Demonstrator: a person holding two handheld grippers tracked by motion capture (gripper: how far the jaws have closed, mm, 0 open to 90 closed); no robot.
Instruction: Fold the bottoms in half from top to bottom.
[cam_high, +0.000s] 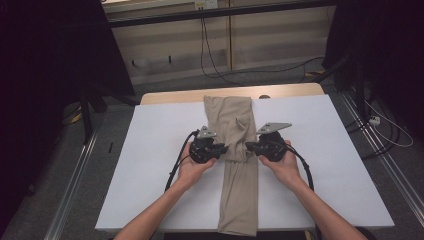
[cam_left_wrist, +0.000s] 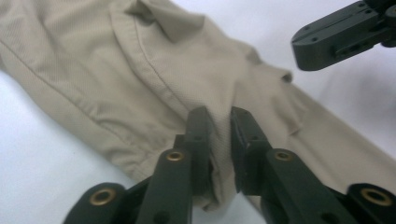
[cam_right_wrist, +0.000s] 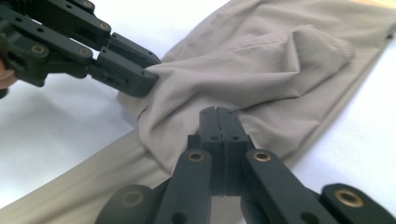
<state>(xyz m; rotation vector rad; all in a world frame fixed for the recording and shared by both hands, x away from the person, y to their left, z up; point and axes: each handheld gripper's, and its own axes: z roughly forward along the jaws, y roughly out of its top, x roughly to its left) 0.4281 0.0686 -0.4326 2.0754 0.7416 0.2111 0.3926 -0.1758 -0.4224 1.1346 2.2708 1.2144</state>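
Observation:
Beige trousers (cam_high: 239, 200), folded into a long strip, lie along the middle of the white table (cam_high: 150, 165) and reach past its front edge. My left gripper (cam_high: 224, 148) is at the strip's left edge. In the left gripper view its jaws (cam_left_wrist: 219, 114) pinch a fold of the cloth (cam_left_wrist: 116, 70). My right gripper (cam_high: 248, 146) faces it from the right edge. Its jaws (cam_right_wrist: 218, 112) are pressed together over the bunched fabric (cam_right_wrist: 261, 70), and I see no cloth between them. The two grippers' tips are close, with the cloth rucked up between them.
Bare white tabletop lies on both sides of the trousers. A wooden edge (cam_high: 170, 96) runs along the table's far side. Cables (cam_high: 210, 55) trail on the floor behind, dark stands (cam_high: 90, 105) flank the table, and metal rails (cam_high: 75, 180) run along the floor.

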